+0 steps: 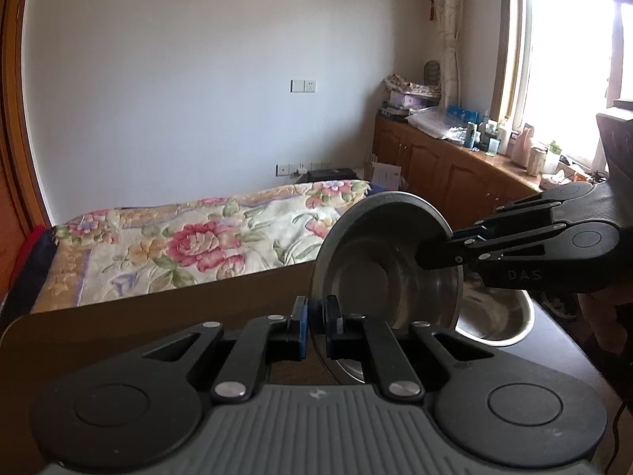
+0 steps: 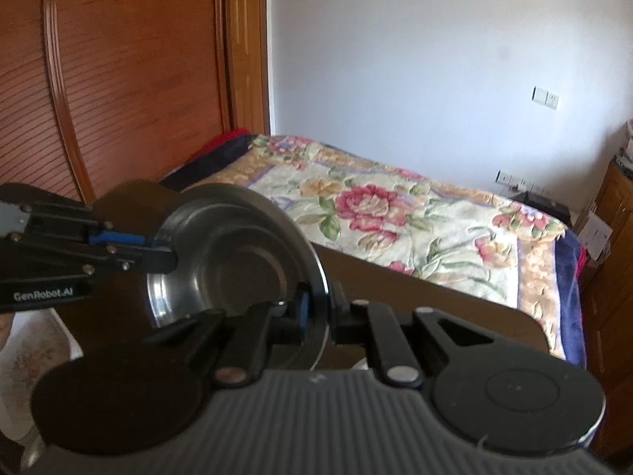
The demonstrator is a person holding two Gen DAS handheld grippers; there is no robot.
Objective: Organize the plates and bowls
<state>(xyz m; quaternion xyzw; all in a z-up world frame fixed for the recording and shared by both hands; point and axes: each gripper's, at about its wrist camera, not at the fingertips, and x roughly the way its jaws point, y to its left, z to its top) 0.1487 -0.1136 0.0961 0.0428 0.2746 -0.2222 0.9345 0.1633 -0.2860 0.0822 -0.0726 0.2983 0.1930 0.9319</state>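
Note:
A steel bowl (image 1: 379, 261) is held up on edge above the dark table, its hollow facing right in the left wrist view. My left gripper (image 1: 315, 326) is shut on its lower rim. My right gripper (image 1: 425, 257) comes in from the right and is shut on the opposite rim. In the right wrist view the same bowl (image 2: 237, 261) stands on edge, my right gripper (image 2: 316, 316) pinching its rim and my left gripper (image 2: 166, 253) clamping the far rim from the left. A second steel bowl (image 1: 498, 316) sits on the table behind.
The dark wooden table (image 1: 158, 316) runs under both grippers. A bed with a floral blanket (image 1: 205, 241) lies just beyond it. A wooden cabinet (image 1: 455, 166) with clutter stands under the window at right. A wooden wardrobe (image 2: 118, 79) stands at left.

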